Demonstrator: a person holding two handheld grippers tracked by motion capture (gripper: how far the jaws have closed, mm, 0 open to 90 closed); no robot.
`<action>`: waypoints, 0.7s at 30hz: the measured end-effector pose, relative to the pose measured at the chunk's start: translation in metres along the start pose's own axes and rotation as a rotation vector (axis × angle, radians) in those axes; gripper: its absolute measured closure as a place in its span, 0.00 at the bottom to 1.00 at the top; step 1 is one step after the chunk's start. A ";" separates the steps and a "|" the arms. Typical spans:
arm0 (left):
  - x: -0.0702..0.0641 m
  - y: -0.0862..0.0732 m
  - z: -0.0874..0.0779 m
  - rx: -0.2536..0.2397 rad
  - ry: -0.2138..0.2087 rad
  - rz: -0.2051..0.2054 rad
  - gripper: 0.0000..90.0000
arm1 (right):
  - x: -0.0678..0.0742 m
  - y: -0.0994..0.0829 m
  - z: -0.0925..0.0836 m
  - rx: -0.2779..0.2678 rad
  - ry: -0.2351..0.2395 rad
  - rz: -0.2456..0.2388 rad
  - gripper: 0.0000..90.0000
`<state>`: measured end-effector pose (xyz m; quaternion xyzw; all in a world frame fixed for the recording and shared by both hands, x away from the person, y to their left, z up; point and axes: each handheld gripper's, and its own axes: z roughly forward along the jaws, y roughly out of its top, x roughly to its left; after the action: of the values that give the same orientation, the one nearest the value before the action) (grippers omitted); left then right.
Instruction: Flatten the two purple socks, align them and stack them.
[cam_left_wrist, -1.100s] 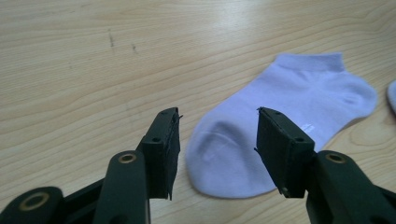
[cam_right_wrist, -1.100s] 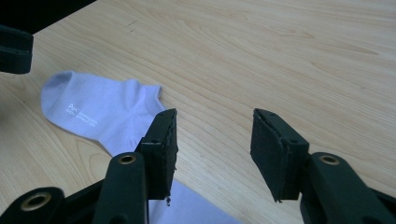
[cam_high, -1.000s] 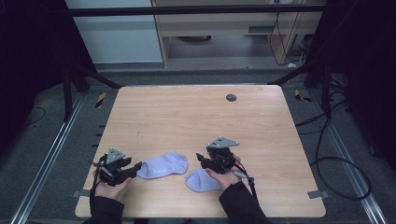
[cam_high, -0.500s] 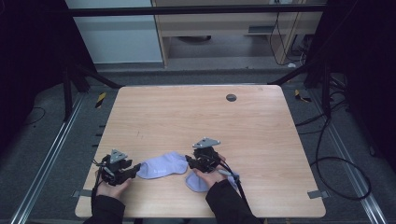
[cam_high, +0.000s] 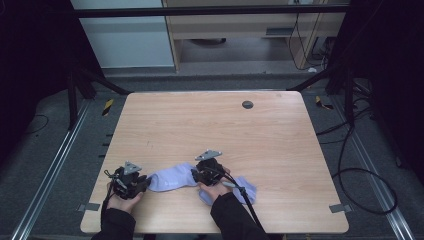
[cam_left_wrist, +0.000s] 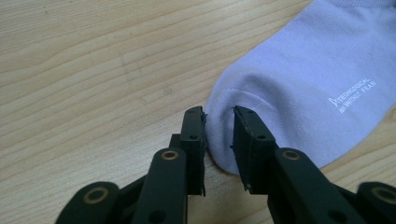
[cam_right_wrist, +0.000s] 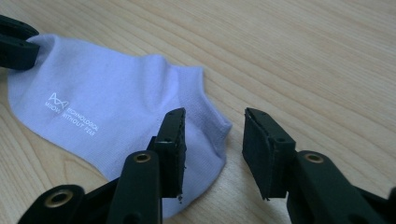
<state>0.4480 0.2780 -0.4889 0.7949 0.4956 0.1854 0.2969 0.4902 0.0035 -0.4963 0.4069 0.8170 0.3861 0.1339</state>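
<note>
A light purple sock with white print lies flat near the table's front edge. My left gripper is shut on its toe; in the left gripper view both jaws pinch the rounded toe of the sock at the left gripper's tips. My right gripper is open at the sock's cuff end. In the right gripper view one jaw of the right gripper hovers over the sock and the other over bare wood. A second purple sock lies partly under the right hand.
The wooden table has a small dark round grommet at the back. Its front edge runs just below both hands. Black frame posts and cables stand around the table on the floor.
My right gripper has moved left, off the second sock, to the first sock's cuff end. The left gripper has stayed put on the toe.
</note>
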 end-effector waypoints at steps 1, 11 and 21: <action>-0.001 0.000 0.000 0.002 0.002 0.000 0.82 | 0.000 0.000 0.000 0.000 0.000 0.000 0.68; -0.003 0.001 0.001 0.013 -0.015 -0.018 0.95 | 0.003 -0.003 0.005 0.011 -0.022 -0.031 0.86; -0.005 0.004 -0.005 -0.013 -0.015 -0.021 0.97 | 0.004 0.000 0.000 0.026 -0.002 0.004 0.97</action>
<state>0.4456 0.2740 -0.4823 0.7891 0.5005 0.1793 0.3078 0.4879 0.0062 -0.4963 0.4104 0.8210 0.3755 0.1286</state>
